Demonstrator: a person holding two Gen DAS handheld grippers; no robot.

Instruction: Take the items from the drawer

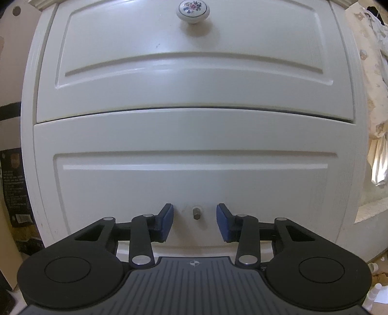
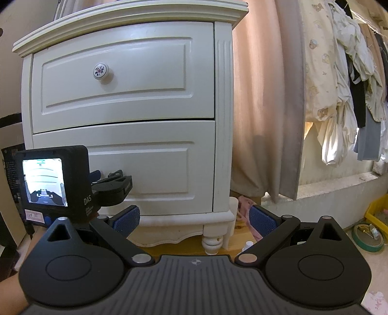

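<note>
Drawer [image 1: 194, 179], the lower one of the nightstand [image 2: 223, 121], sits closed; its bare metal stud [image 1: 195, 213] lies between the left gripper's [image 1: 195, 221] blue fingers [image 1: 167, 221], untouched. Right gripper [image 2: 195, 221] hangs back from the nightstand, fingers spread, empty

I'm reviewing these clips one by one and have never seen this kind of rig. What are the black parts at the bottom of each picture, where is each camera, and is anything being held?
There is no robot here. A person carries a hand-held gripper in each hand, and each has a camera looking forward along its jaws.

The left wrist view shows the left gripper close to the lower drawer of a white nightstand. Its blue-padded jaws flank a small metal stud where a knob would sit, without touching it. The upper drawer has a floral knob.

The right wrist view sits further back: the right gripper is open and empty. Both drawers are closed; nothing is held.
</note>
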